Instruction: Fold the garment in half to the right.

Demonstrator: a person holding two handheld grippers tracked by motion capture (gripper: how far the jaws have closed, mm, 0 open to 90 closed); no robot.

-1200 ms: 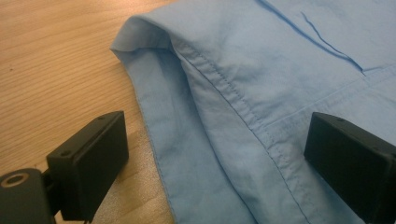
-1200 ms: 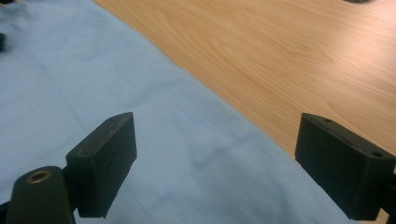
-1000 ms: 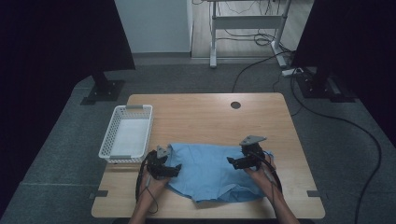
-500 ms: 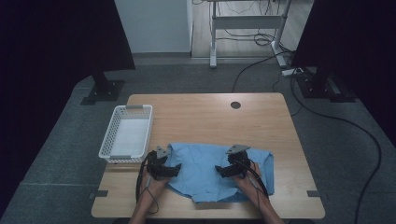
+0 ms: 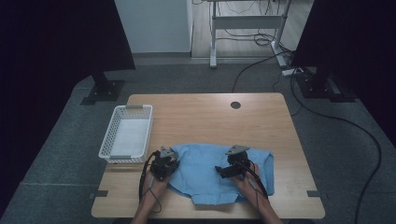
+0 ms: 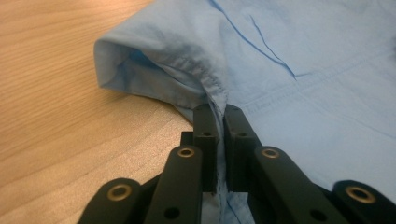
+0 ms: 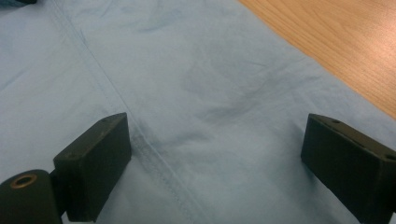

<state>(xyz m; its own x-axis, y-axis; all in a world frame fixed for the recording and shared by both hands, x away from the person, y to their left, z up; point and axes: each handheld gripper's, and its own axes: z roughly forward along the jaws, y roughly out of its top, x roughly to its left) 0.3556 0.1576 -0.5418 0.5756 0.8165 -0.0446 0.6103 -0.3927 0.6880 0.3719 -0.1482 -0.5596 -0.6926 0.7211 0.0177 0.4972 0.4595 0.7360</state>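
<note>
One blue shirt (image 5: 205,172), flat, long axis across table, left to right

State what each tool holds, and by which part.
The left tool pinches the blue shirt at the seam by its sleeve. The right tool holds nothing, jaws open over the cloth.

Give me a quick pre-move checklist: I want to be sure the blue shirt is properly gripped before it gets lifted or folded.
1. Left hand-held gripper shut on the blue shirt: ok, its jaws have just closed and pinch the cloth at the sleeve seam.
2. Right hand-held gripper gripping: not ok, jaws wide open over flat cloth.
3. Shirt wholly on the table: ok.
4. White basket clear of the shirt: ok, apart at the left.
5. Cloth caught under the right jaws: cannot tell.
</note>
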